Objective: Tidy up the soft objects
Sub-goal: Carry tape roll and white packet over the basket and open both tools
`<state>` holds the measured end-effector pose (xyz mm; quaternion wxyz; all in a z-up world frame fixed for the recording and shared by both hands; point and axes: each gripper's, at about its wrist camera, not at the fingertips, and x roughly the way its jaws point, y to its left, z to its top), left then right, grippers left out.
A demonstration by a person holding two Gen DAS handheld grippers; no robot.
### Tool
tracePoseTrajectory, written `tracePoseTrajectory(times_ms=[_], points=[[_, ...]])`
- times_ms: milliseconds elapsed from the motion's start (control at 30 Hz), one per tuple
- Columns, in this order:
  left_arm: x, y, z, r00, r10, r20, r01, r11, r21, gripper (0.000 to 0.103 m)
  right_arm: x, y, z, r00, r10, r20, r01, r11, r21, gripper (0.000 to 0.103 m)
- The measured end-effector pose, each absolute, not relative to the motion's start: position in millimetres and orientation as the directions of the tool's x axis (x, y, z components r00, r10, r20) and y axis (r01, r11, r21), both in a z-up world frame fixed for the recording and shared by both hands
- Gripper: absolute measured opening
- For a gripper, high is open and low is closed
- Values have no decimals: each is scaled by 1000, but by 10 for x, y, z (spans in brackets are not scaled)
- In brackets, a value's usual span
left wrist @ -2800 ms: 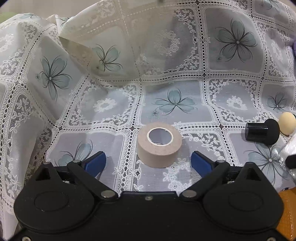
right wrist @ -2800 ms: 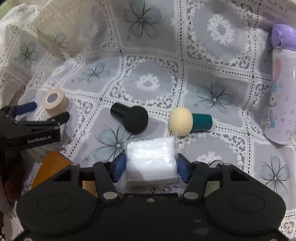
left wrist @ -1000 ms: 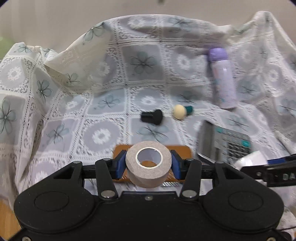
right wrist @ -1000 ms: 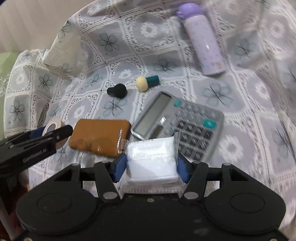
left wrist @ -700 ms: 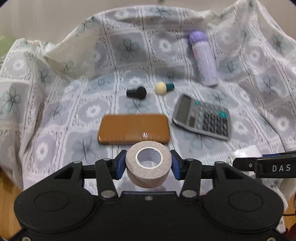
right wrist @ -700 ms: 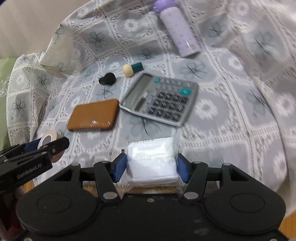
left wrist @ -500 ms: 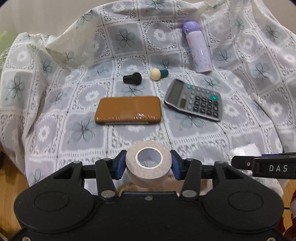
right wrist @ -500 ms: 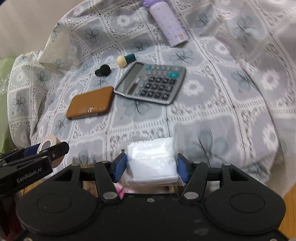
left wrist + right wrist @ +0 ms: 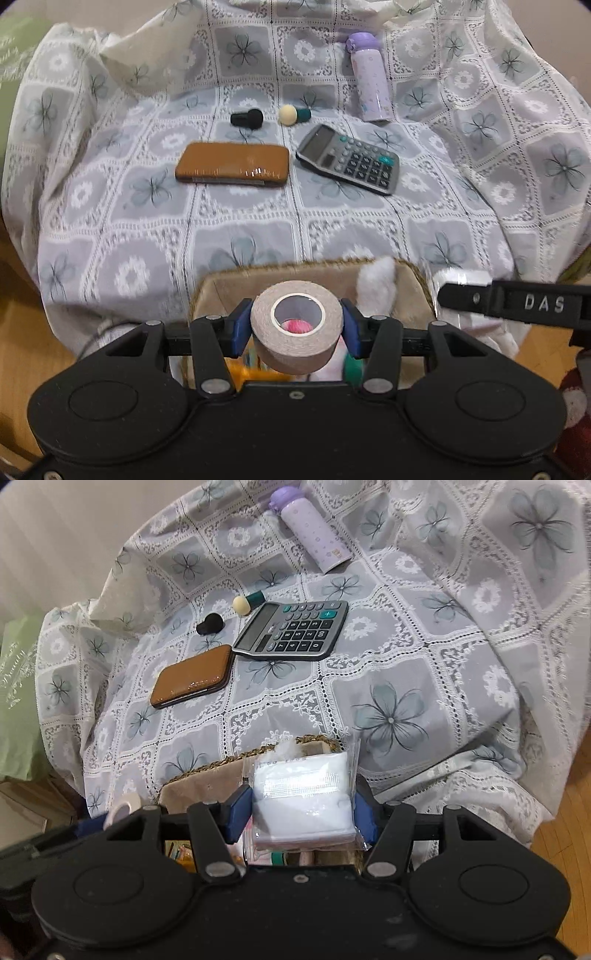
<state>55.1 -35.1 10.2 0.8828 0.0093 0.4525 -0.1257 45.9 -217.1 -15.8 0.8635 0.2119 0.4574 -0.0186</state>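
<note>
My left gripper (image 9: 293, 326) is shut on a beige roll of tape (image 9: 295, 325), held above a woven basket (image 9: 236, 280) that stands in front of the table. My right gripper (image 9: 303, 805) is shut on a white packet in clear plastic (image 9: 301, 797), also over the basket (image 9: 207, 779). White fluffy stuff (image 9: 376, 291) and some coloured items lie in the basket. On the table lie a black sponge puff (image 9: 247, 119) and a cream sponge puff with a green handle (image 9: 293, 114). The right gripper's finger (image 9: 517, 302) shows at the right of the left wrist view.
On the lace flowered cloth (image 9: 147, 221) lie a brown case (image 9: 232, 167), a grey calculator (image 9: 349, 158) and a purple bottle (image 9: 369, 92). Wooden floor (image 9: 565, 849) shows beyond the cloth's hanging edge. A green bag (image 9: 18, 701) stands at the left.
Both grippers have drawn back from the table with the tape and the packet still held. The basket has come into view beneath them, and the table objects look farther away.
</note>
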Motion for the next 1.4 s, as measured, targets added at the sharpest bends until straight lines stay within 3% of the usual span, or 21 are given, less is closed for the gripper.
tracePoseTrajectory(times_ms=[367, 533, 633, 800, 1033, 1400], points=[[303, -289, -62, 493, -275, -825, 207, 958, -196, 49, 29, -2094, 7, 628, 155, -763, 213, 908, 360, 58], [336, -447, -152, 475, -274, -836, 235, 955, -179, 49, 61, -2085, -26, 616, 146, -774, 221, 911, 348, 58], [291, -439, -134, 497, -261, -828, 233, 959, -162, 66, 70, -2065, -51, 608, 147, -780, 217, 915, 341, 58], [263, -338, -89, 524, -244, -816, 198, 967, -162, 68, 66, -1992, -80, 594, 140, -792, 201, 928, 315, 58], [161, -249, -88, 559, -121, -821, 111, 991, -71, 68, 75, -1931, -95, 574, 154, -804, 179, 935, 307, 59], [109, 45, -62, 577, -24, -817, -46, 997, -61, 68, 102, -1841, -71, 564, 161, -810, 137, 949, 284, 59]])
